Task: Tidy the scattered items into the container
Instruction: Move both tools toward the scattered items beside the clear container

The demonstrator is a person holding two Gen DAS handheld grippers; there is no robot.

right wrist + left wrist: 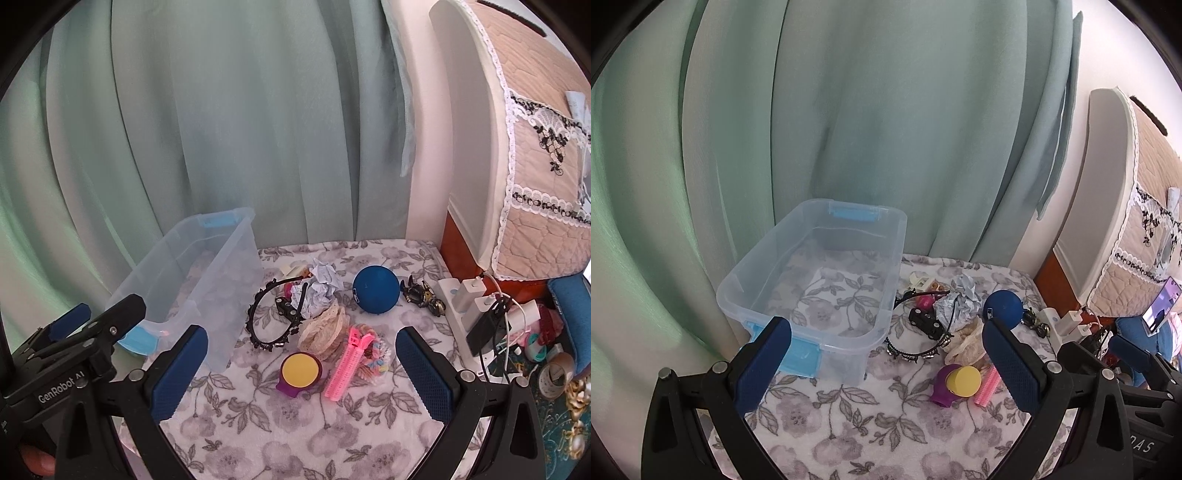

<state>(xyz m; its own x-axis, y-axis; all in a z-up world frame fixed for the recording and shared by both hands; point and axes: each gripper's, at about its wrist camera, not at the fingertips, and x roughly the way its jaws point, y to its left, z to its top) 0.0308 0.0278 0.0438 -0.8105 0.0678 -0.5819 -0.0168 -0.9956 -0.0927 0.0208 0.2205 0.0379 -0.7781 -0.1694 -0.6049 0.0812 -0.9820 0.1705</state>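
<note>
while seemingly empty, the clear container (820,273) sits upright.

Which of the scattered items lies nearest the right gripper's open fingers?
The purple-and-yellow round item, lying just ahead between the right gripper fingers; the blue ball and crumpled paper sit farther back.

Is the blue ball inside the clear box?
No, the blue ball sits on the flowery blanket, outside the clear box.
</note>
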